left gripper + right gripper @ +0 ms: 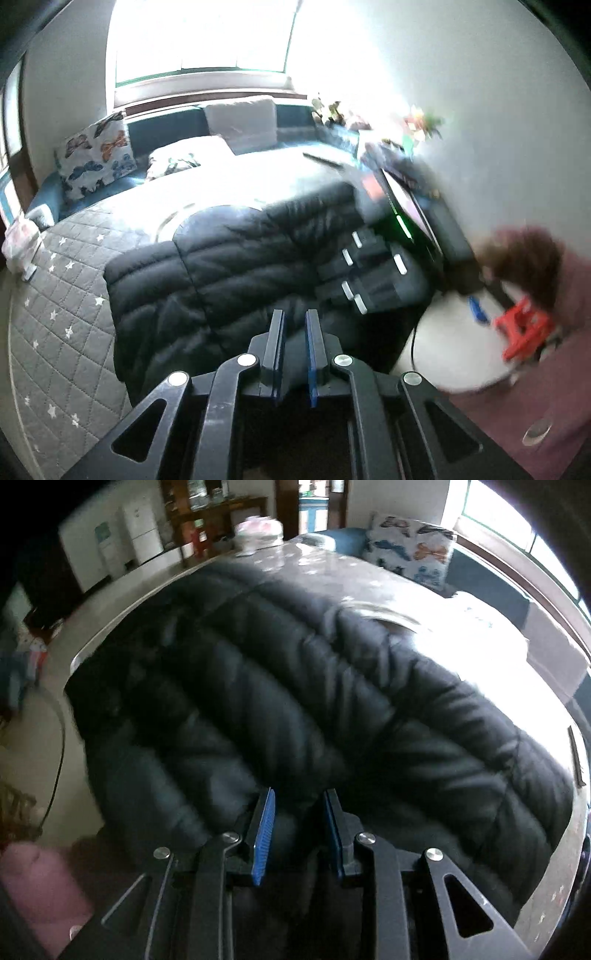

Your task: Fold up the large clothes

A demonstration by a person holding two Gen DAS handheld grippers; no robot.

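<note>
The big black puffy coat (229, 266) lies on the round counter (55, 295). It looks soft, light and slippery, so grab its near edge. Left hand-held gripper (295, 321) is open a little (nothing in it). Right hand-held gripper (300, 805) is wider, empty, just over the coat

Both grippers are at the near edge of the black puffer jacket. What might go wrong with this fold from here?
1. The black puffer jacket is thick and slick-looking; the left gripper has only a narrow gap, so it may catch just one layer and slip.
2. The jacket's near edge overhangs the quilted table cover, so a pull might drag it floorward.
3. The right gripper sits close to the left gripper, so the gathered fabric may bunch.
</note>
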